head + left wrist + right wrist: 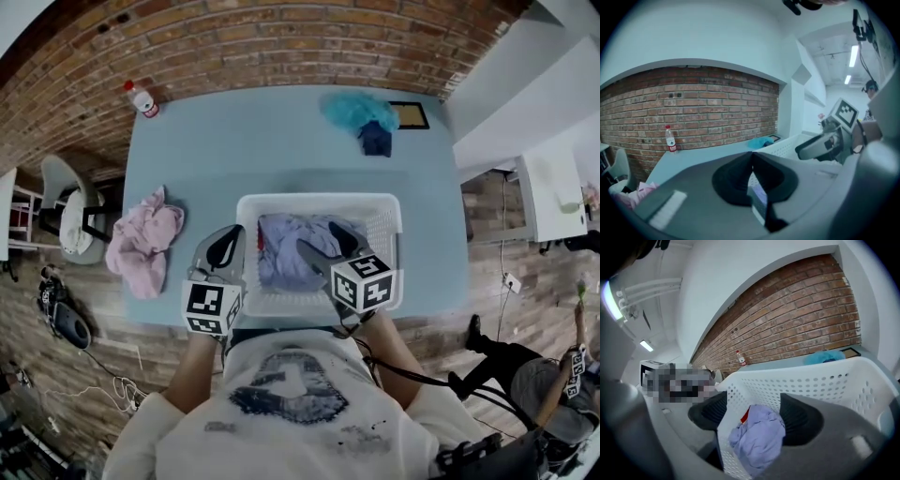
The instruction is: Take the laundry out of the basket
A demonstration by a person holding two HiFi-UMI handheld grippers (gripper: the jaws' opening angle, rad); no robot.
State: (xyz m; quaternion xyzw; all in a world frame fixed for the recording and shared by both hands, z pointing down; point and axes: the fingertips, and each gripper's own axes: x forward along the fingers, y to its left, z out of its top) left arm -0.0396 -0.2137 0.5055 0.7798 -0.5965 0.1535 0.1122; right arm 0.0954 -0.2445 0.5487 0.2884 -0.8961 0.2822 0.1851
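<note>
My right gripper [754, 414] hangs wide open over the lilac garment [758, 436] in the basket [319, 200]. I should clear the near wall and sink into a thick fold before squeezing. My left gripper [751, 158] sits closed and empty beside the rim.
</note>
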